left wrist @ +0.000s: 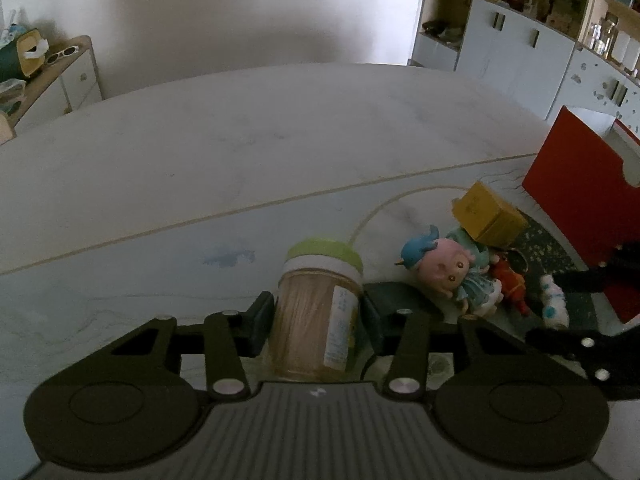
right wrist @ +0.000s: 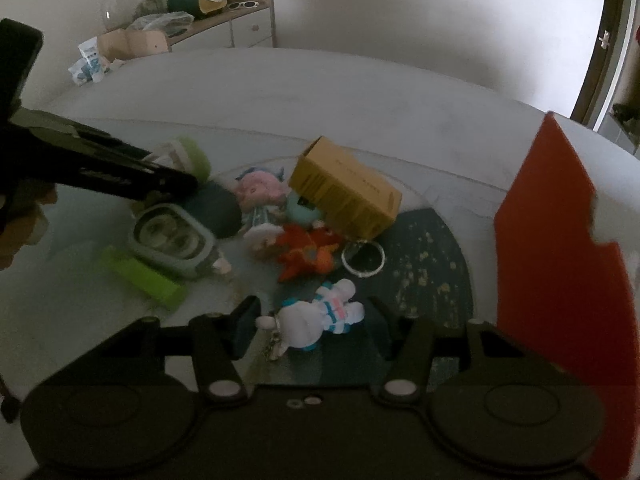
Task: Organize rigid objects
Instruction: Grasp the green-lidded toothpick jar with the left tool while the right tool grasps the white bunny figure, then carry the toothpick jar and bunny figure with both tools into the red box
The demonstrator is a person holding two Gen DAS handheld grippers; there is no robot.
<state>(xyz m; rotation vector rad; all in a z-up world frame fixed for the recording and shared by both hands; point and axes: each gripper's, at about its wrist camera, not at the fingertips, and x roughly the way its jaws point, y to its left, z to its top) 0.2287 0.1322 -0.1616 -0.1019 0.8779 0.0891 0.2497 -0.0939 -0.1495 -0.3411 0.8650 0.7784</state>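
Item: toothpick jar (left wrist: 316, 312), one, clenched between the pads of the left gripper (left wrist: 318, 318), green lid pointing to the far side, long axis running near to far.

Location: near part of the pale table (left wrist: 240, 152), whose far half and left lie open to a curved edge. One white figure (right wrist: 320, 316) lies between the fingers of the right gripper (right wrist: 316, 320); its left pad looks to touch, the right pad stands apart, grip undecided. Beyond: one pink-headed doll (right wrist: 260, 190), one orange toy (right wrist: 308, 254), one yellow box (right wrist: 348, 196) tilted, one key ring (right wrist: 363, 258), one green bar (right wrist: 140, 276), one red bin (right wrist: 560, 240) at the right.
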